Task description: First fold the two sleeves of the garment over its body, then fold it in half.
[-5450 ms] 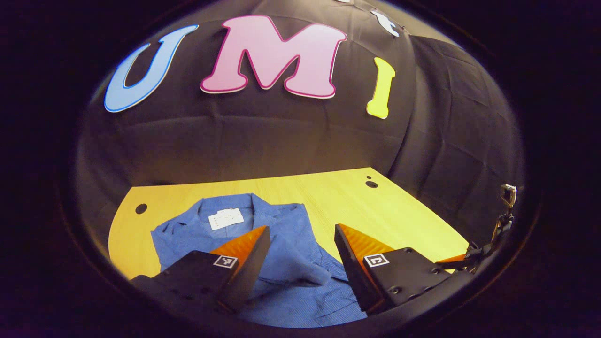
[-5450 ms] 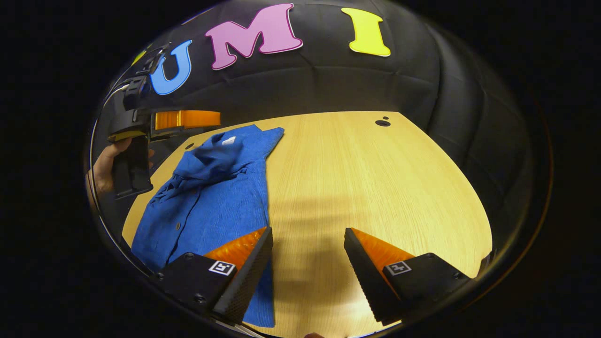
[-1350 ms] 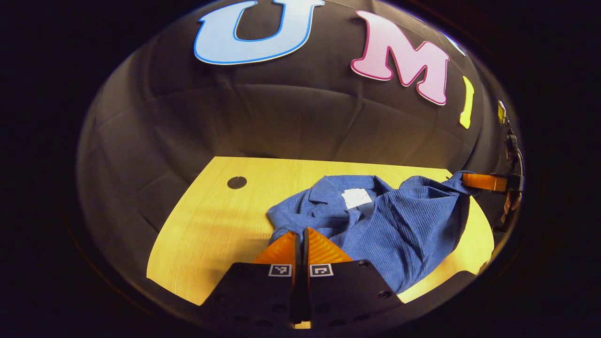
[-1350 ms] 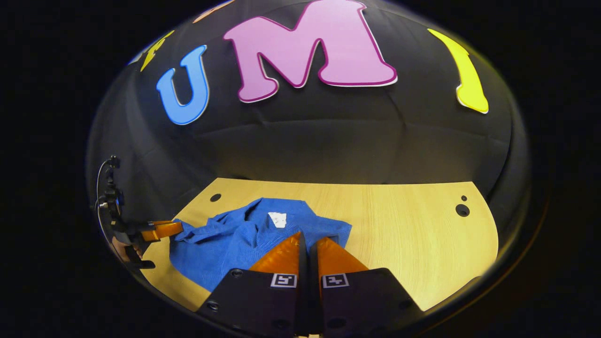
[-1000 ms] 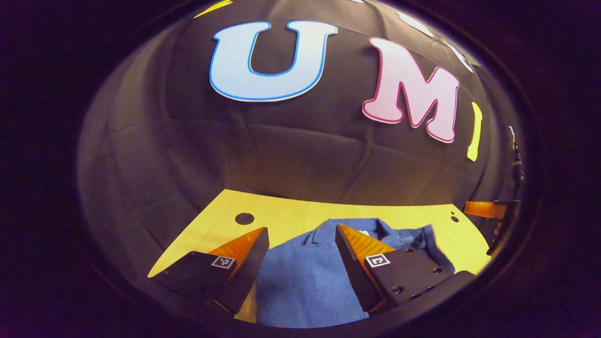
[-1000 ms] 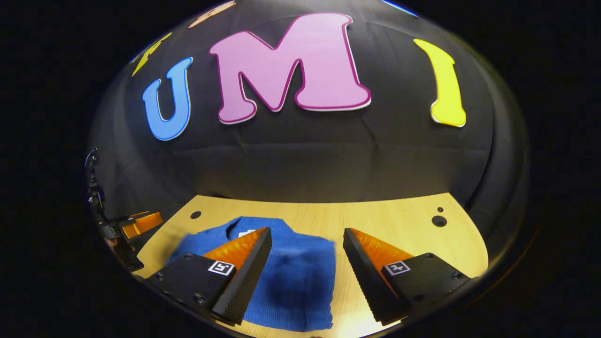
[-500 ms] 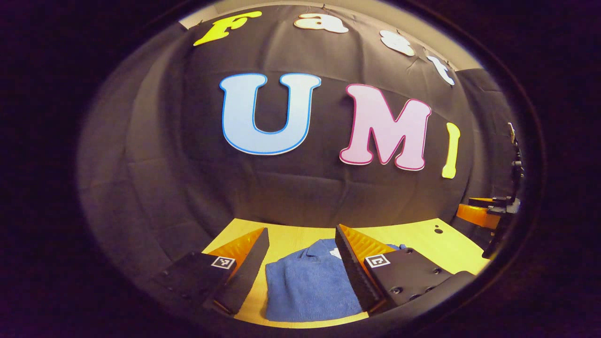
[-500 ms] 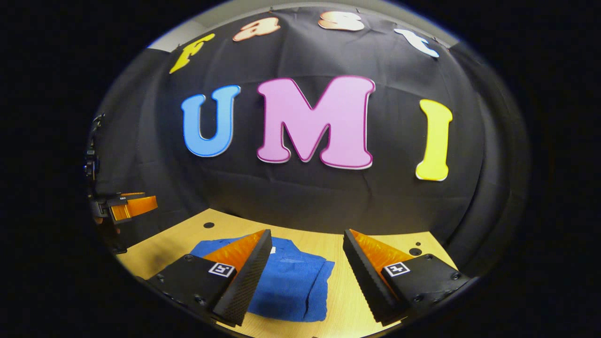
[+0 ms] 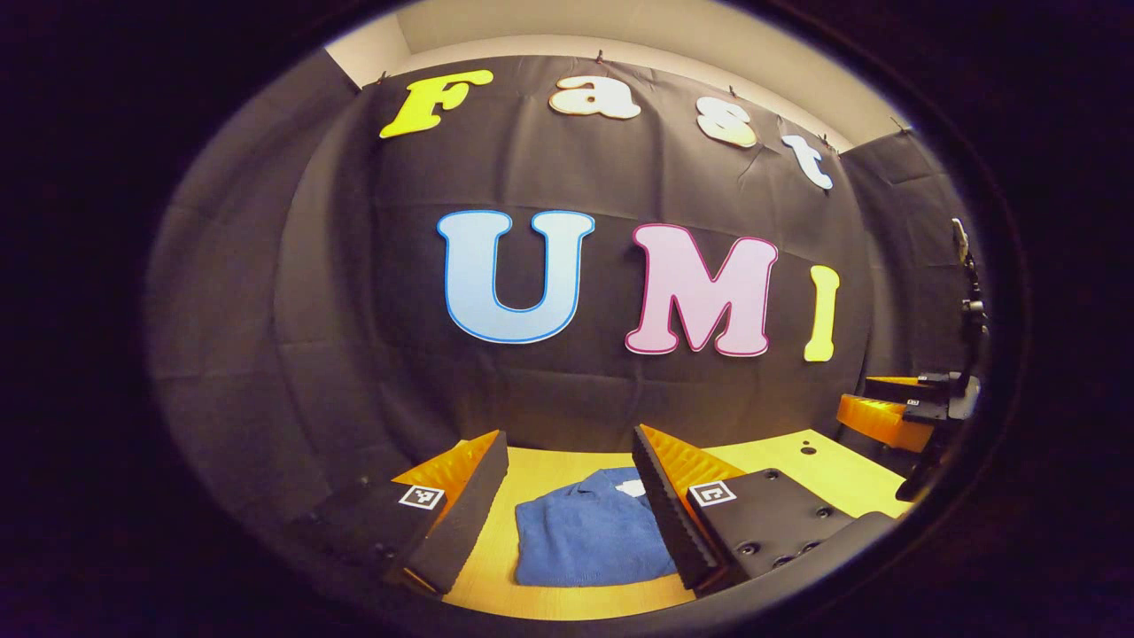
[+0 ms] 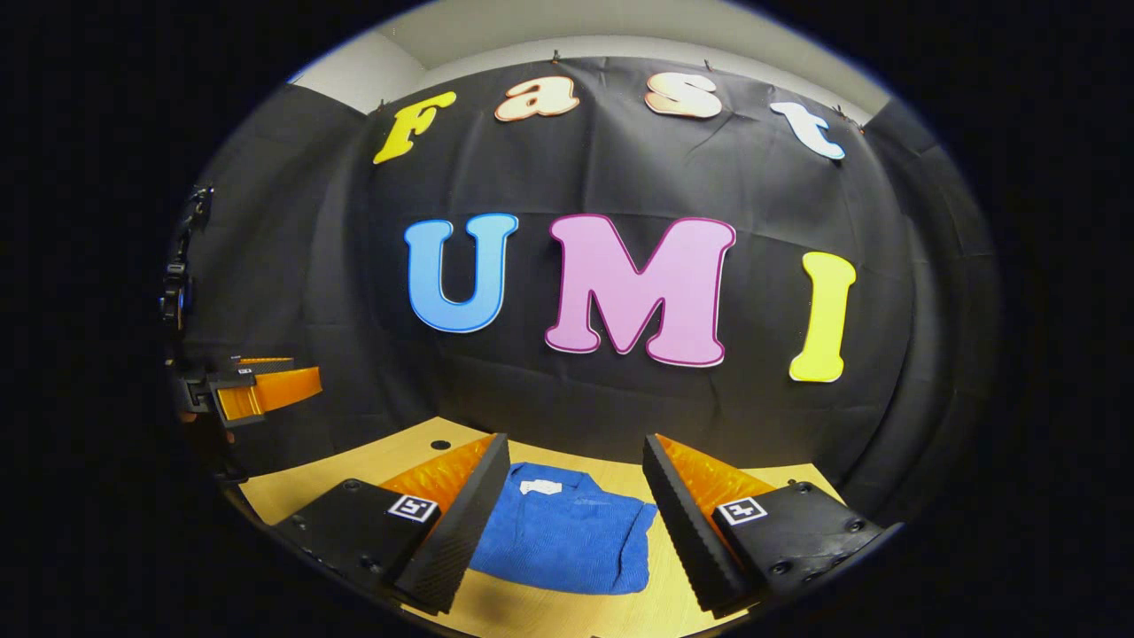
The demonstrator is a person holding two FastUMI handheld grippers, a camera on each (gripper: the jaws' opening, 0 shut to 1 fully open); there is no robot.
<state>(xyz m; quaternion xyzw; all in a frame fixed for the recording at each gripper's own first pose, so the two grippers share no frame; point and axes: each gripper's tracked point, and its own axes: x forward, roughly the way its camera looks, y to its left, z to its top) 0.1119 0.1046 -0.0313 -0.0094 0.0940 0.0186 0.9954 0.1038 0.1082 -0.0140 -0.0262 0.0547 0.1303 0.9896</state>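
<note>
The garment (image 9: 594, 536) lies on the surface (image 9: 833, 478) as a compact, roughly rectangular blue bundle. No sleeve hangs loose outside its outline, and its collar and white tag (image 10: 537, 486) face up at the far end. Judged from this layout, both sleeve folds and the half fold are complete, and the step in hand is clearing away from the work.

Left claw (image 9: 571, 501): jaws wide apart, holding nothing, raised above the surface. In the left gripper view the garment shows in the gap between its fingers, at 6 o'clock of the picture.

Right claw (image 10: 576, 505): jaws wide apart, holding nothing, raised above the surface. In the right gripper view the garment sits between its fingers, again at 6 o'clock.

Each claw also appears in the other's view: the right claw (image 9: 890, 412) at 4 o'clock, the left claw (image 10: 270, 390) at 9 o'clock, both well apart from the garment.

Next move, if any: inspect the fold edges. The near right corner in the right gripper view looks slightly uneven; a light press or tug there would square it.

Surroundings: round holes (image 10: 440, 444) in the surface near its far edge, and a black cloth wall (image 10: 620, 399) behind. Nothing stands between either claw and the garment.
</note>
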